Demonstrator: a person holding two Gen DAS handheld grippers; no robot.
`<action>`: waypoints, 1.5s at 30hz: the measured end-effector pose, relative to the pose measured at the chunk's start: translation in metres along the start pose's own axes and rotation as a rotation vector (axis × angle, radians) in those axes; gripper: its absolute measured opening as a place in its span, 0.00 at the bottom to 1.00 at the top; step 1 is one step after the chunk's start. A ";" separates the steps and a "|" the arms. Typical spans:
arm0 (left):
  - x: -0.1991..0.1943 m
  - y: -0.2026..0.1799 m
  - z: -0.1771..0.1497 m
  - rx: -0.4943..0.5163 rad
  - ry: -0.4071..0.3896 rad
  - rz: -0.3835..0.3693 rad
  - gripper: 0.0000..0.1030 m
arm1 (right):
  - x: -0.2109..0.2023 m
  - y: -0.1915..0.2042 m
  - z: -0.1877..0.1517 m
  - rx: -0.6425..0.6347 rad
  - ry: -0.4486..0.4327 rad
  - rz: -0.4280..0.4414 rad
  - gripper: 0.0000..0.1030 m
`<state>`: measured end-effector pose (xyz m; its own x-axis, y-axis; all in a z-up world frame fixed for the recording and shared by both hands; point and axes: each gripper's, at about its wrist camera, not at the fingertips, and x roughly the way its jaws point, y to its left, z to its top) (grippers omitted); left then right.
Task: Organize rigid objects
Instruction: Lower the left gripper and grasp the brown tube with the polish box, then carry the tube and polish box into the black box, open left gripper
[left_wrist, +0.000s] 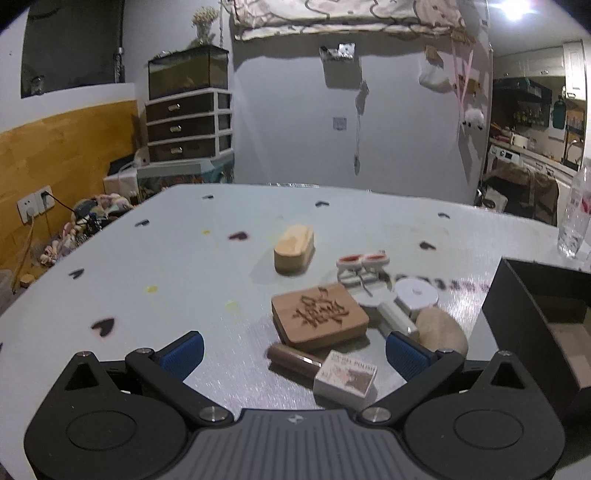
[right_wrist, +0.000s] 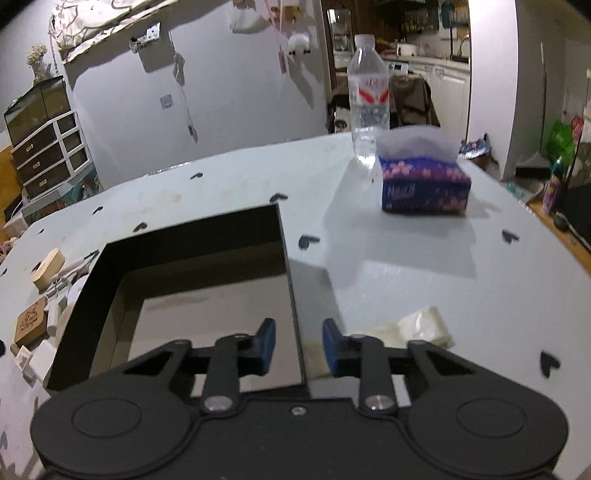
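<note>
Right gripper (right_wrist: 299, 349) straddles black box (right_wrist: 184, 236) wall lower centre, pads clear; left gripper (left_wrist: 293, 352) spread wide above engraved wooden block (left_wrist: 319, 317).

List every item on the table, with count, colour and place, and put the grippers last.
table: one, pale grey with dark heart marks.
black box: one, open, beside the small items.
carved wooden block: one, brown, middle of the cluster.
rounded wooden block: one, light wood, beyond the cluster.
small printed box: one, white, nearest the camera.
brown tube: one, touching the printed box.
white round case: one, right of the carved block.
water bottle: one, clear, far edge.
tissue pack: one, purple, by the bottle.
left hand-held gripper: open, over the cluster.
right hand-held gripper: astride the box's wall, pads clear of it.
</note>
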<state>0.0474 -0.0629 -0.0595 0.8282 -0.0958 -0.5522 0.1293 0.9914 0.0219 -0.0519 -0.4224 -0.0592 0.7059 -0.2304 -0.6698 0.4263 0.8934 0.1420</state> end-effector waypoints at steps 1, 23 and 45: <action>0.002 0.000 -0.002 0.007 0.007 -0.005 1.00 | 0.001 0.001 -0.001 0.002 0.006 0.000 0.15; 0.062 0.009 -0.012 0.216 0.100 -0.225 0.96 | 0.004 0.008 0.002 -0.037 0.019 -0.051 0.06; 0.008 -0.047 0.075 0.008 0.063 -0.388 0.83 | 0.003 0.008 0.002 -0.057 0.019 -0.048 0.05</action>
<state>0.0885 -0.1172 -0.0025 0.6822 -0.4574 -0.5705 0.4304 0.8819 -0.1924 -0.0457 -0.4163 -0.0587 0.6747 -0.2665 -0.6883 0.4259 0.9022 0.0681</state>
